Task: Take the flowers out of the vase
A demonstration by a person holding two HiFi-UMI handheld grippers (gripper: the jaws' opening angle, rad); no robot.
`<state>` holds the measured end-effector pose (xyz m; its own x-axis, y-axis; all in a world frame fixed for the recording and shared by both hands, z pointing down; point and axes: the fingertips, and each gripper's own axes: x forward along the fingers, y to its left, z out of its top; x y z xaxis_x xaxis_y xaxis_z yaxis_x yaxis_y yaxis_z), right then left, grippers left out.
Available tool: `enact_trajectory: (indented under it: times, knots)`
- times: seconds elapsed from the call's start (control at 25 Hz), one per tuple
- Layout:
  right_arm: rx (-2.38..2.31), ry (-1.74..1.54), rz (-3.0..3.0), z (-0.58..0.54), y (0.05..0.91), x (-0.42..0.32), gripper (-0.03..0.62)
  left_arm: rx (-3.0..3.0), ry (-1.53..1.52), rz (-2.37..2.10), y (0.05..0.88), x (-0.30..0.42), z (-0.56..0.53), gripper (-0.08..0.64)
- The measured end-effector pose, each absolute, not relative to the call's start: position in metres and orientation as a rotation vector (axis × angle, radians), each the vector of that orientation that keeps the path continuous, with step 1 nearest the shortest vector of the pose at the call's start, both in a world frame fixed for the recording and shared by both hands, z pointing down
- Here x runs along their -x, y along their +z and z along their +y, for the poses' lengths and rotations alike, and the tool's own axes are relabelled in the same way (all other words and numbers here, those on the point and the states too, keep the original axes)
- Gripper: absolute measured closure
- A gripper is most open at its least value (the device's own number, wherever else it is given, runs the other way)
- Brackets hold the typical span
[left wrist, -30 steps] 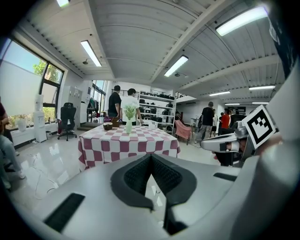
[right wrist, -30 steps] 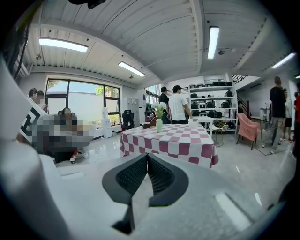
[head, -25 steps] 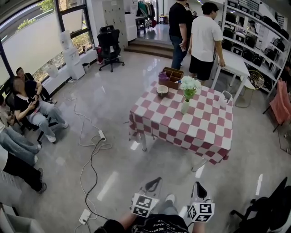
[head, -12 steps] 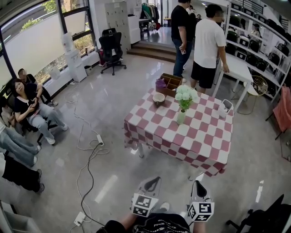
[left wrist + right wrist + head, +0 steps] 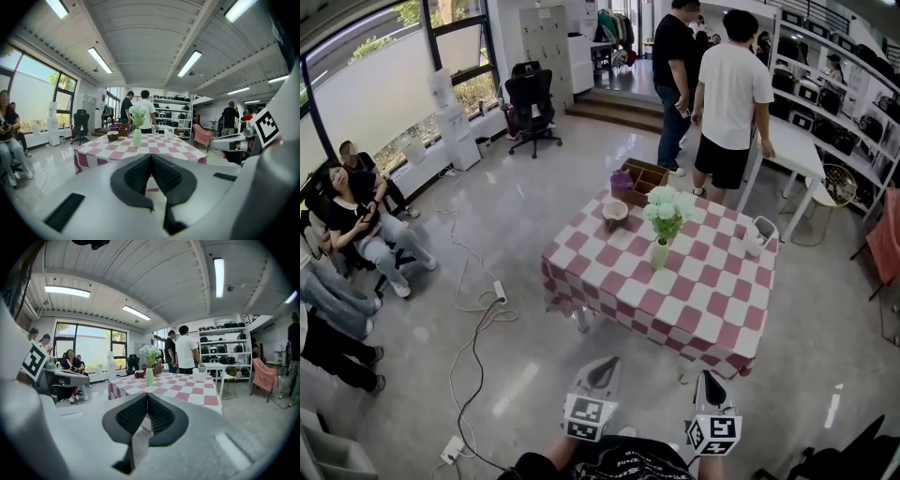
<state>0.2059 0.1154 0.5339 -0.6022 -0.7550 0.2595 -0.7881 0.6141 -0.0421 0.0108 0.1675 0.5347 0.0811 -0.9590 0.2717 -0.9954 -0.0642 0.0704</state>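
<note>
Across the floor in the head view, the checkered table holds the vase with its flowers untouched; the left gripper view shows the left gripper pinched closed and empty, the right gripper view shows the right gripper likewise, so the whole job remains.

Tablecloth is a pinkish-red and white check, pretty loud. Vase is pale mint green, and the flowers are white with green leaves. Bowl is brown outside and cream inside, next to a brown wooden box. Floor is glossy grey. Left gripper and right gripper are light grey with black-and-white square markers.
</note>
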Motion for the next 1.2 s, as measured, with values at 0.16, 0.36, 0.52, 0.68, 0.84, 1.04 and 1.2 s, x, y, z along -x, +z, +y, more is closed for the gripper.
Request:
enact_trajectory:
  times: [0.16, 0.36, 0.52, 0.68, 0.84, 1.04, 1.2]
  knots:
    - [-1.269, 0.236, -2.636, 0.101, 0.536, -0.210, 0.586, -2.118, 0.242, -1.968, 0.538, -0.018, 0.154, 0.549]
    - [-1.243, 0.250, -2.642, 0.089, 0.539, -0.210, 0.586, -2.105, 0.235, -1.977, 0.537, -0.022, 0.142, 0.549]
    - [-1.226, 0.252, -2.648, 0.082, 0.539, -0.208, 0.586, -2.091, 0.227, -1.989, 0.537, -0.020, 0.134, 0.549]
    - [-1.217, 0.246, -2.647, 0.073, 0.541, -0.204, 0.586, -2.082, 0.222, -1.996, 0.538, -0.014, 0.124, 0.549]
    - [-1.217, 0.255, -2.635, 0.065, 0.545, -0.199, 0.586, -2.074, 0.222, -1.995, 0.541, -0.007, 0.115, 0.549]
    - [-1.211, 0.261, -2.627, 0.054, 0.551, -0.185, 0.586, -2.074, 0.214, -1.983, 0.544, 0.007, 0.095, 0.549]
    - [-1.243, 0.253, -2.610, 0.037, 0.553, -0.177, 0.586, -2.096, 0.202, -1.965, 0.543, 0.016, 0.073, 0.549]
